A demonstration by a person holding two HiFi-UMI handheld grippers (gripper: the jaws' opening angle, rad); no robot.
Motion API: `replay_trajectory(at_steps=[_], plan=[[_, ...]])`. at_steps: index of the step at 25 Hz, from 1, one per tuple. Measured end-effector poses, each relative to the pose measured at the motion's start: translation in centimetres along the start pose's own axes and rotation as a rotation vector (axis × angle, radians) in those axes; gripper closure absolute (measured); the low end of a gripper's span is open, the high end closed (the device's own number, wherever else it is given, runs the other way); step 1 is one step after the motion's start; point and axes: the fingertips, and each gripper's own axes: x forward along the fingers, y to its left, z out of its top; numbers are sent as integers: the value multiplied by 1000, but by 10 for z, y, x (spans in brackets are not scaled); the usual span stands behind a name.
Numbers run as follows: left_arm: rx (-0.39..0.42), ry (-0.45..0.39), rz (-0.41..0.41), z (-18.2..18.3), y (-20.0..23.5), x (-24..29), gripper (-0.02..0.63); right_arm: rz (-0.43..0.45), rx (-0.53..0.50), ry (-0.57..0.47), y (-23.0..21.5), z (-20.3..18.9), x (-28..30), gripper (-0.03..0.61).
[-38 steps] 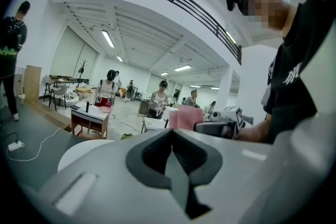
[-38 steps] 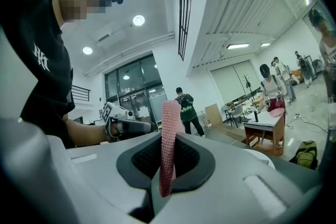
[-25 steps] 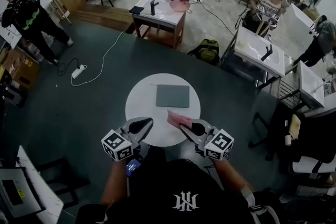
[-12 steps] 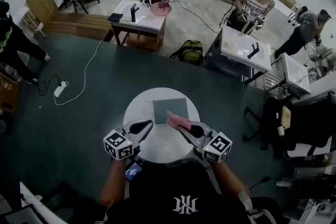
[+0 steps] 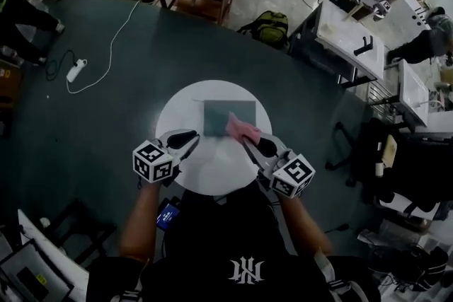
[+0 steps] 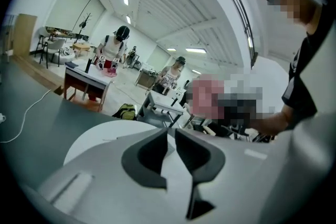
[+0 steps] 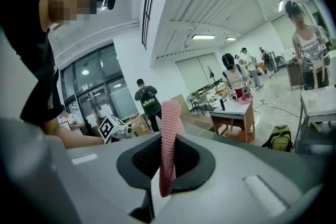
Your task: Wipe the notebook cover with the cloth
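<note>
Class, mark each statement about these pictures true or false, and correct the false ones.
1. The right hand-held gripper is closed on the pink cloth. True.
2. The notebook lies on a square wooden table. False: the table is round and white.
3. The left hand-held gripper holds the notebook. False: nothing is between its jaws, and the notebook lies flat on the table.
4. In the head view, the cloth overlaps the notebook's near right part. True.

A black short-sleeved T-shirt carries a white emblem.
</note>
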Motion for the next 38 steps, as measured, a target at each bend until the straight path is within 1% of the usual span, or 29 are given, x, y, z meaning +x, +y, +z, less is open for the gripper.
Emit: replay_trajectory(at_steps=[5, 7, 10, 14, 17, 21, 26, 34, 38], plan=[[-102, 49, 100, -46, 39, 31, 552, 42, 47, 69, -51, -46, 17, 565], [-128, 66, 128, -63, 58, 42, 549, 53, 65, 89, -66, -65, 29, 565], [-160, 93, 144, -89, 82, 62, 548, 75, 84, 114, -81, -91, 52, 565], [-180, 161, 152, -127, 103, 85, 546, 112, 125, 141, -84, -130, 82, 565], [-194, 188, 158, -146, 117, 100, 546, 123, 151, 171, -87, -160, 103, 565], [-221, 216, 150, -160, 124, 112, 548, 139, 197, 211, -87, -192, 126, 565], [-241, 257, 175, -168, 131, 116, 563, 159, 237, 268, -81, -220, 153, 565], [-248, 337, 204, -178, 135, 126, 571, 75, 259, 356, -93, -254, 167, 568], [-254, 352, 211, -180, 136, 127, 572, 47, 207, 412, -90, -264, 169, 569]])
